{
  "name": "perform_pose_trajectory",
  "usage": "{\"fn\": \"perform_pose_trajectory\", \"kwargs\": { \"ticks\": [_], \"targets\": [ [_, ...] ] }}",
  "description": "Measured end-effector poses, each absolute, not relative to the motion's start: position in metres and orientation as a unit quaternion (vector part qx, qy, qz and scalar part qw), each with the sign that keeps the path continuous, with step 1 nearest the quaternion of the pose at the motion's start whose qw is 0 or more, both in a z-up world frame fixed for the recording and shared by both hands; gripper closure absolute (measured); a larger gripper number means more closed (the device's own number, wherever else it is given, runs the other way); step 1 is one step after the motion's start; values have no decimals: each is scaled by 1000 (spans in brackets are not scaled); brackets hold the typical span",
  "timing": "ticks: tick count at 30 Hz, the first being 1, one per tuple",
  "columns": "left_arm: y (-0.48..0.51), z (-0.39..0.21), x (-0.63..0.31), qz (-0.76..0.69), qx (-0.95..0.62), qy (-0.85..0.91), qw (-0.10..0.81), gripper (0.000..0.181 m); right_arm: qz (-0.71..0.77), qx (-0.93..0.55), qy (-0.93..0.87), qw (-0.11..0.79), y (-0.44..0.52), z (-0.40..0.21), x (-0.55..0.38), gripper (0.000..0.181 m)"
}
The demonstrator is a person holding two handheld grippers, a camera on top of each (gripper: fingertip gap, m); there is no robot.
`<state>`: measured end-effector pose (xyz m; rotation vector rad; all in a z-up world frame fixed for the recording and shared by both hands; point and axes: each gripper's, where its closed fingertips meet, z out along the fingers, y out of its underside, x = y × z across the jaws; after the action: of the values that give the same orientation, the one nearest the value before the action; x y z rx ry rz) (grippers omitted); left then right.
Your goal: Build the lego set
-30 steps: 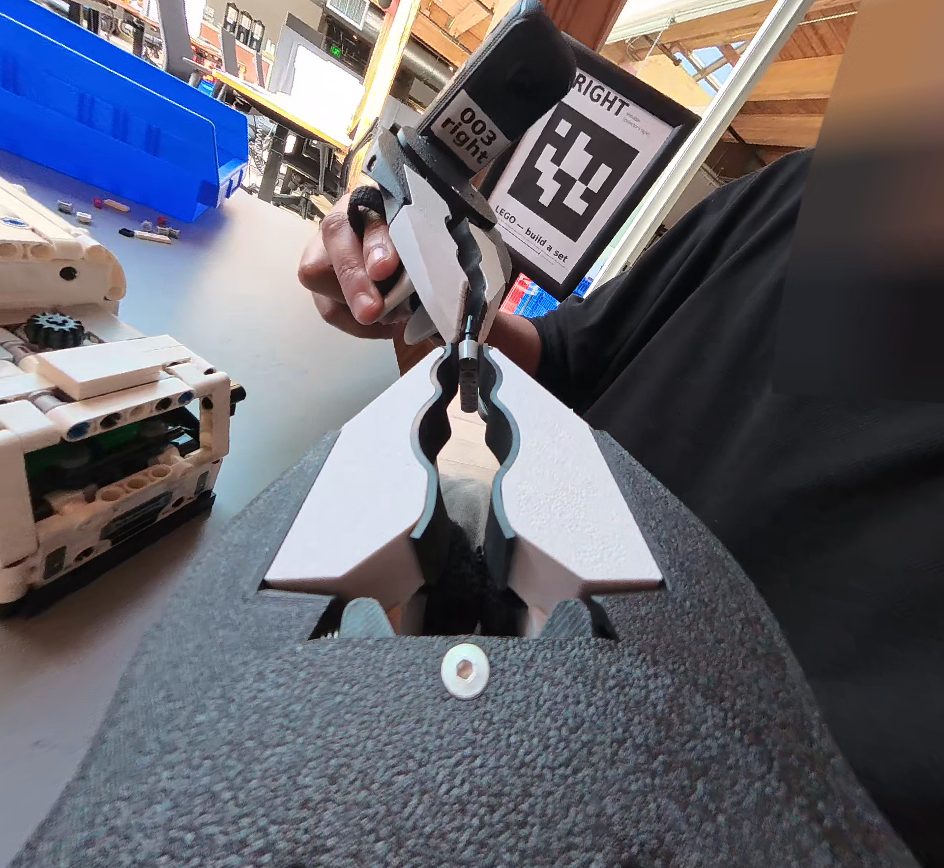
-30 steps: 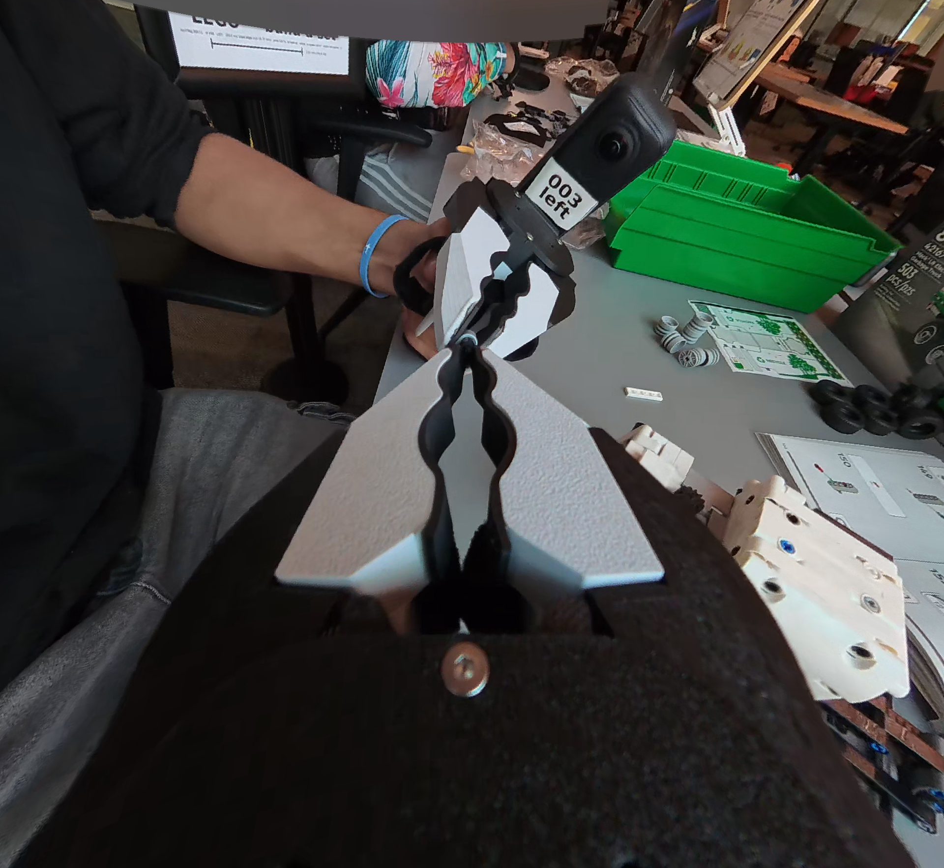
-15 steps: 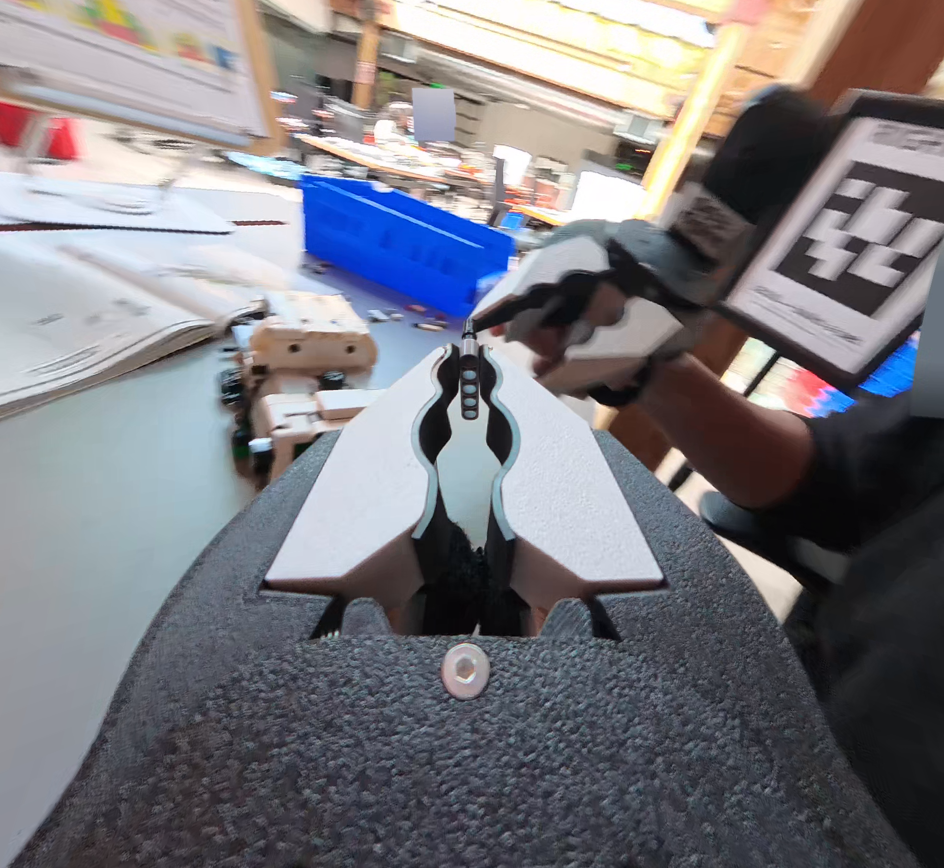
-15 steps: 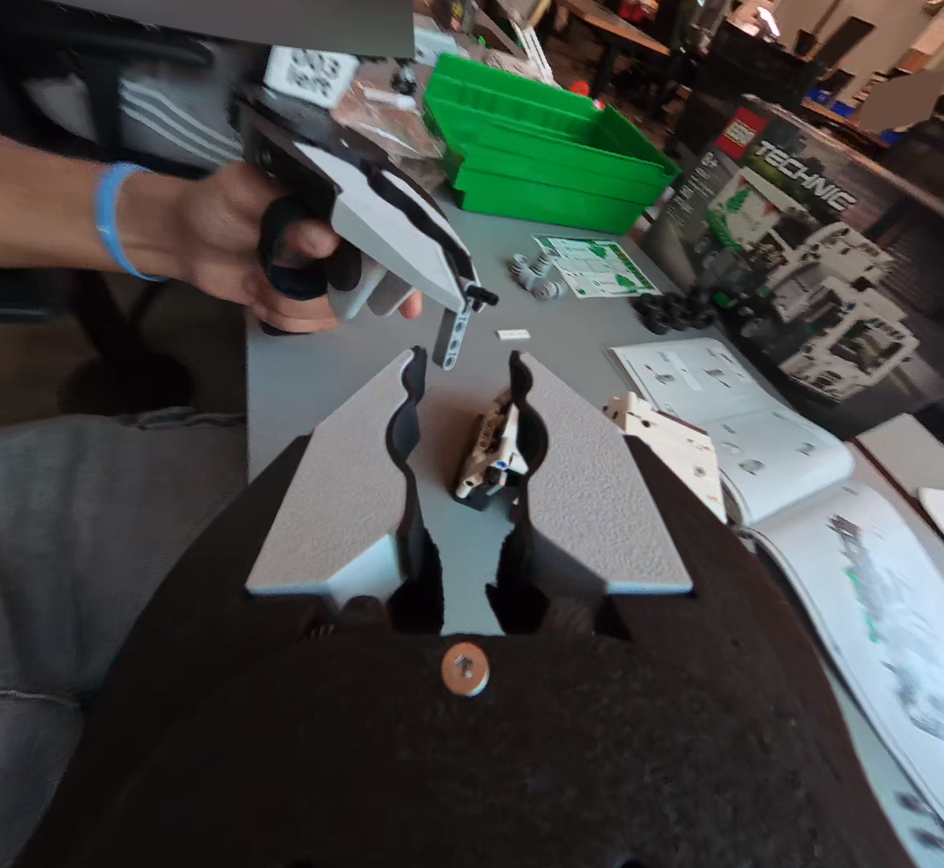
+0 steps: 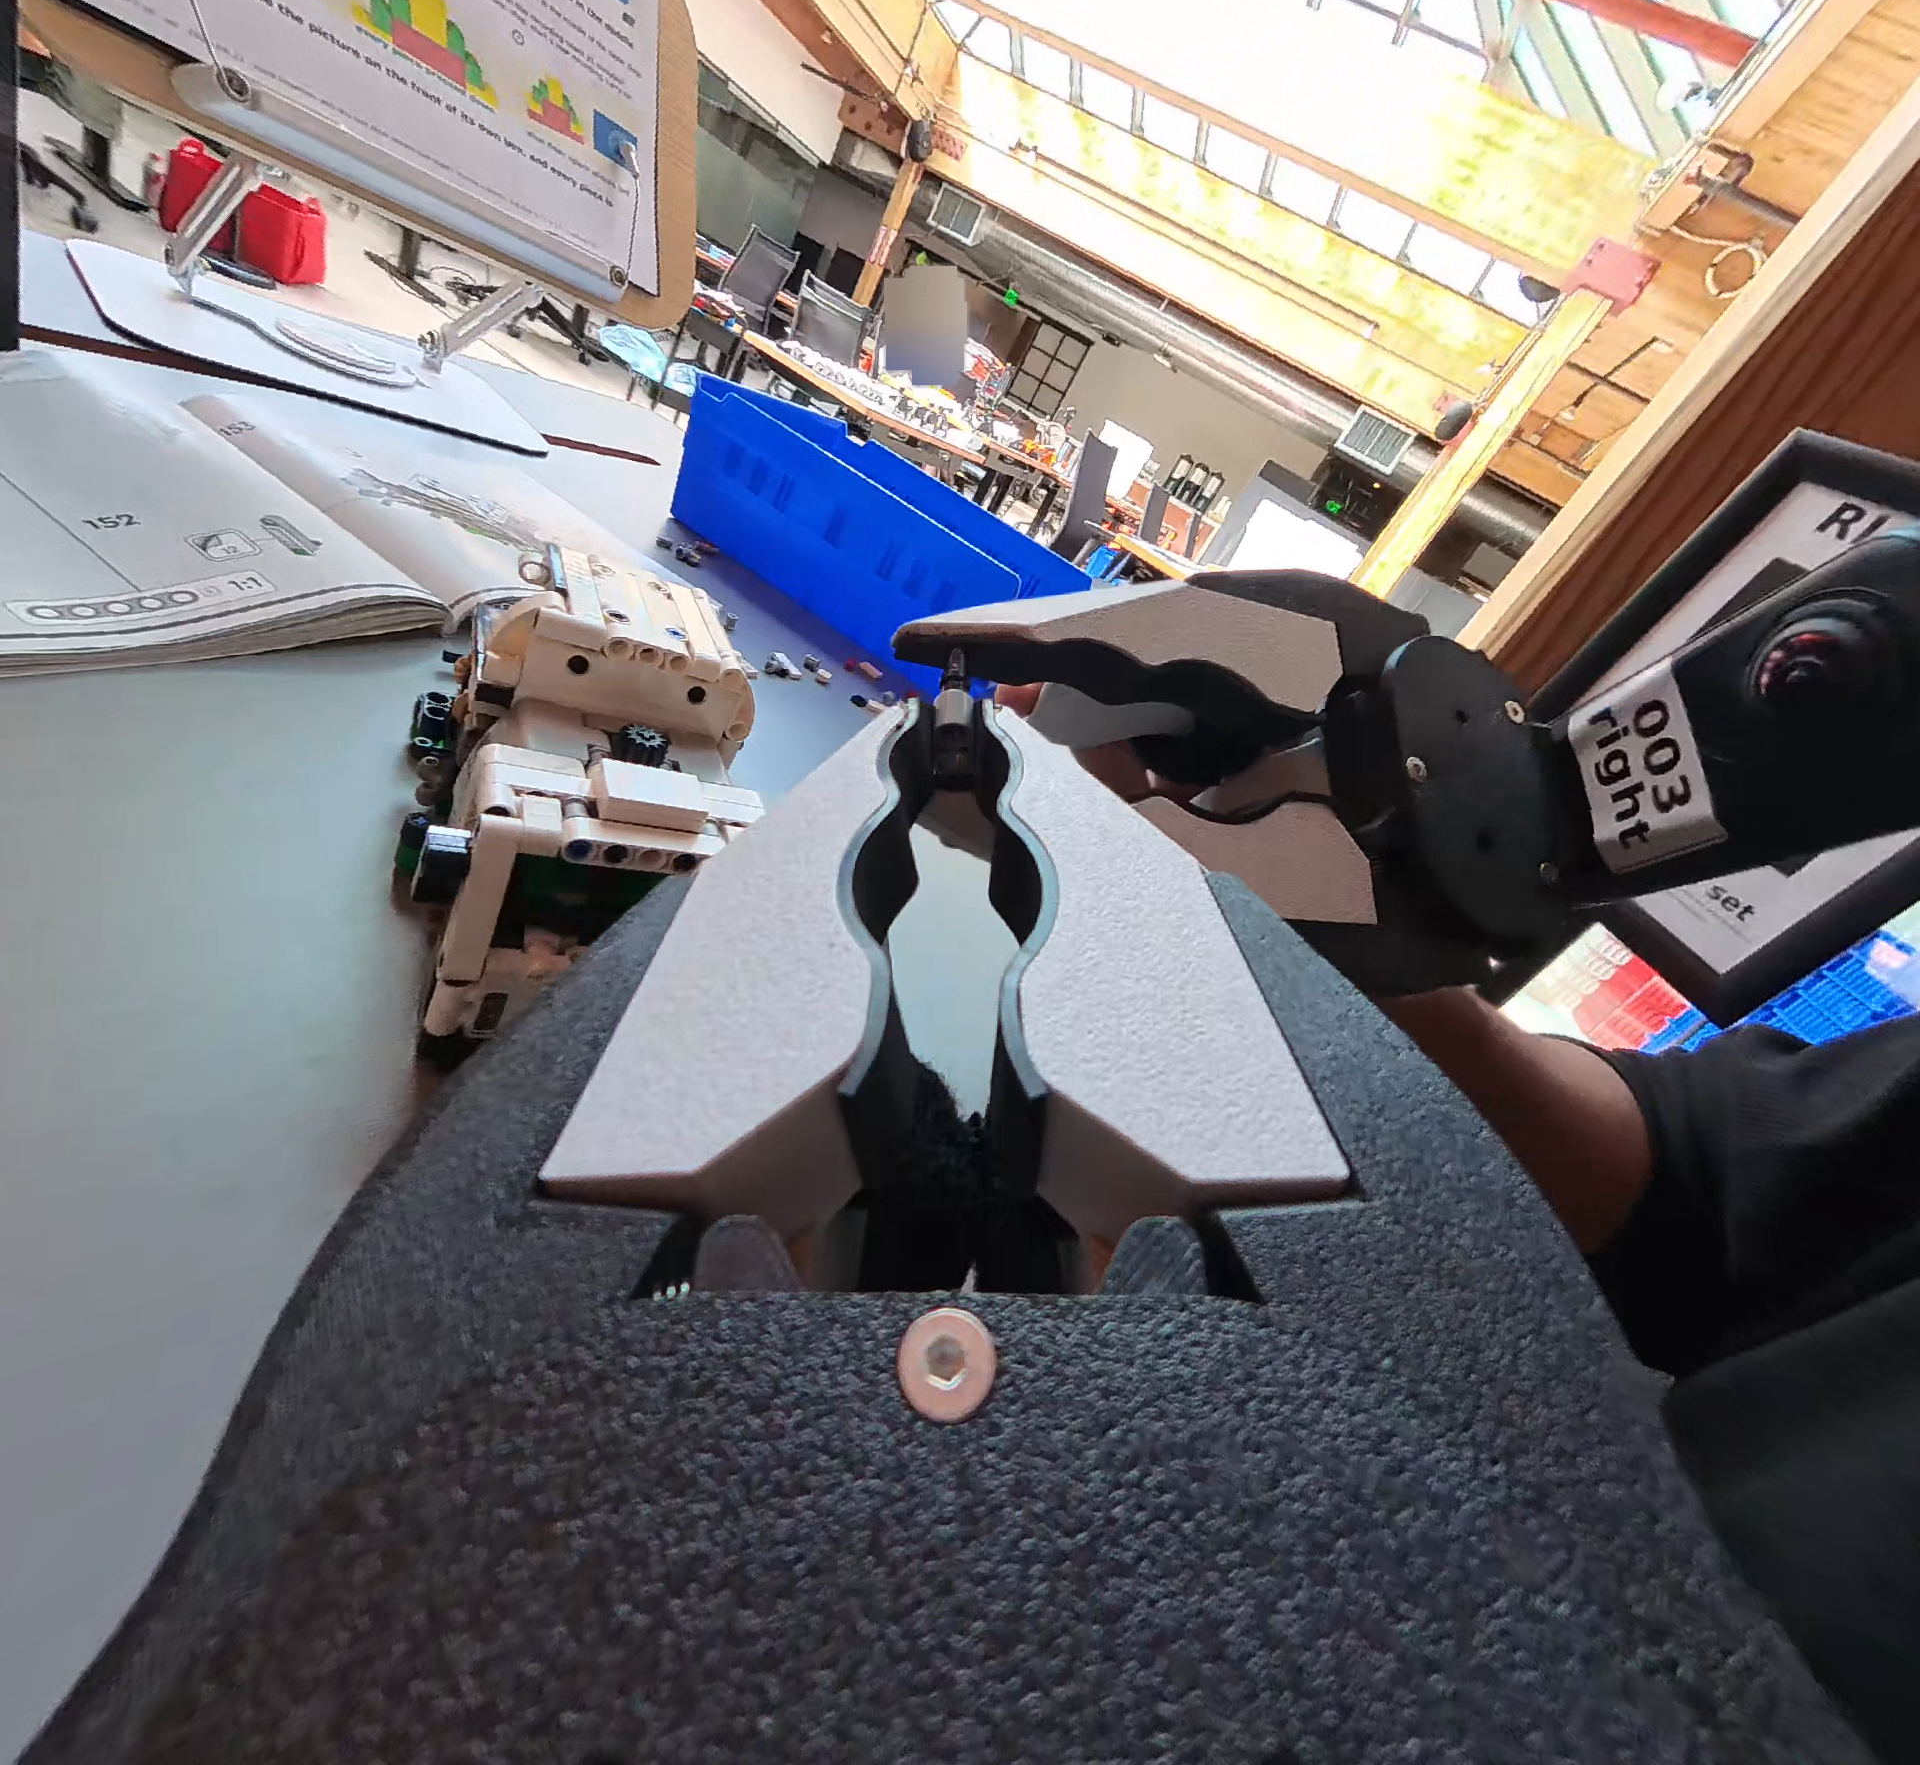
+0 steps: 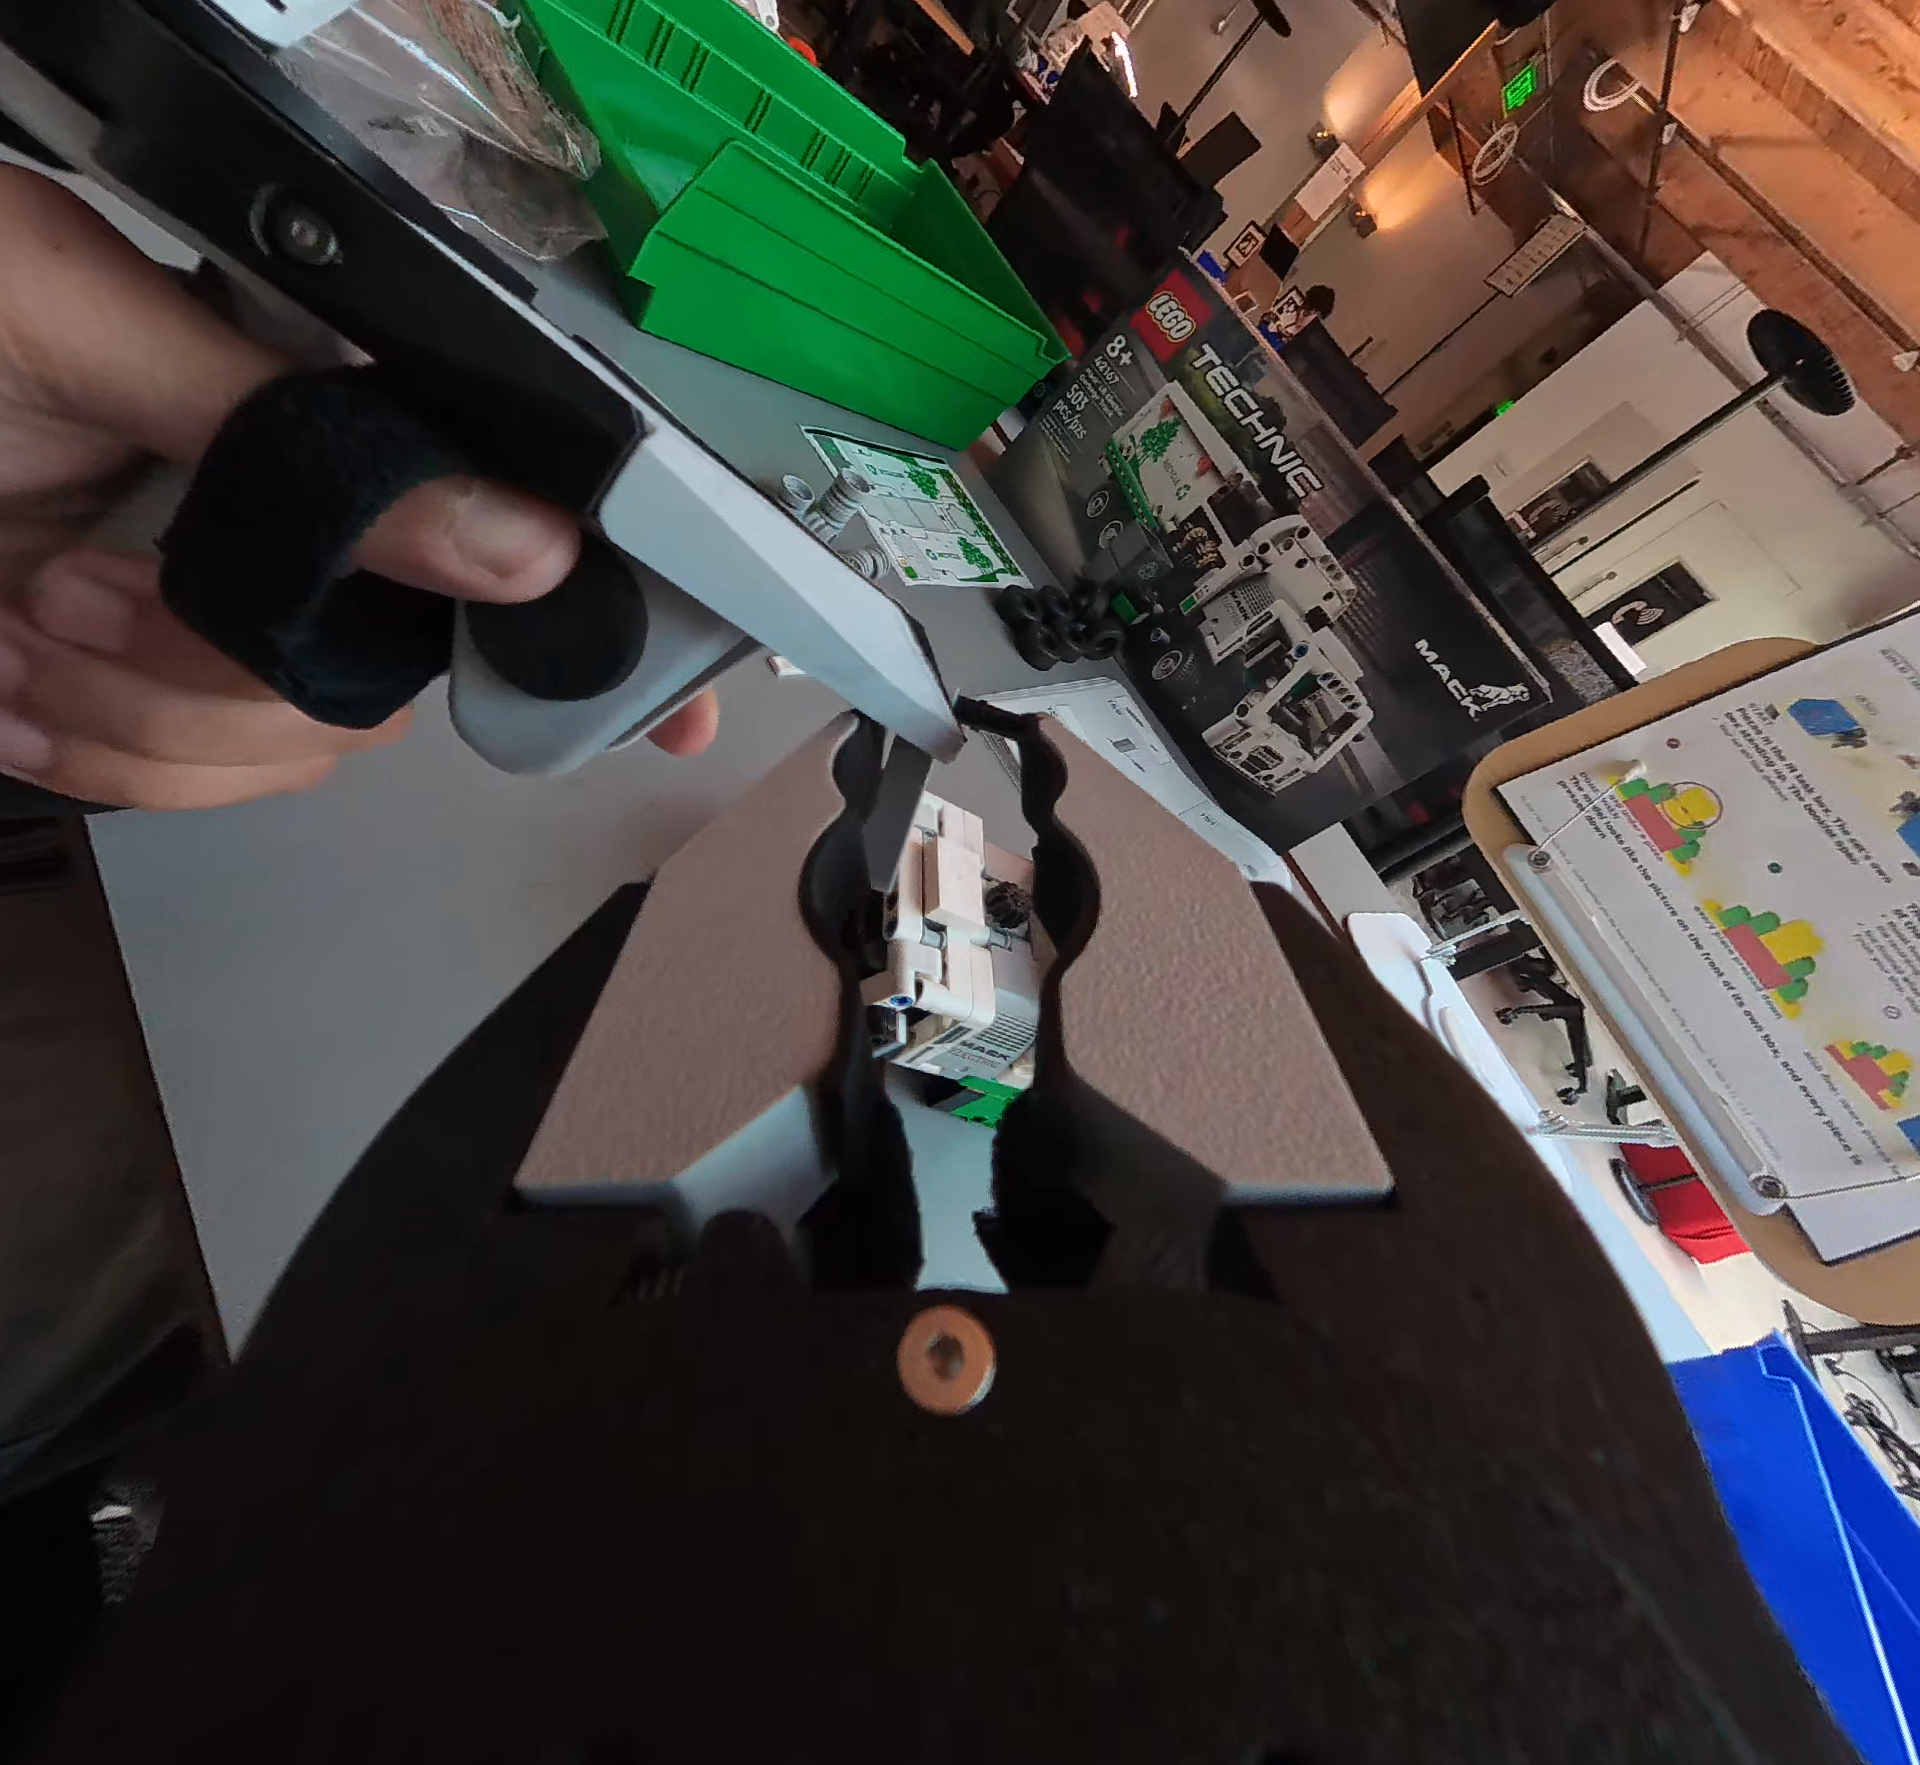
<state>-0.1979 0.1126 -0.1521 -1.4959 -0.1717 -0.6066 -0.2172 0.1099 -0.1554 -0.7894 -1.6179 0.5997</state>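
Observation:
My left gripper is shut on a small grey beam with a black pin sticking up from it. In the right wrist view the beam hangs from the left gripper's tips. My right gripper is open, its fingers on either side of the beam and the pin. In the left wrist view its upper finger rests just over the pin. The white truck model lies on the grey table beyond both grippers, and it shows between the right fingers.
An open instruction booklet and a blue bin lie behind the truck, with small loose parts by the bin. Green bins, the set's box, black tyres and a sheet on a stand ring the table. Less than 4 cm separates the two grippers' tips.
Both grippers swung from facing the person to facing the table. The right gripper let go of the beam, opened, and has now come back around the beam and pin.

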Motion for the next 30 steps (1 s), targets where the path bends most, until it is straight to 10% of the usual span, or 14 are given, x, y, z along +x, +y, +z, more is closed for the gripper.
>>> {"fn": "perform_pose_trajectory", "kwargs": {
  "ticks": [30],
  "targets": [
    [151, -110, -320, -185, -695, 2, 695, 176, 516, -424, -635, 390, 225, -112, -236, 162]
  ]
}}
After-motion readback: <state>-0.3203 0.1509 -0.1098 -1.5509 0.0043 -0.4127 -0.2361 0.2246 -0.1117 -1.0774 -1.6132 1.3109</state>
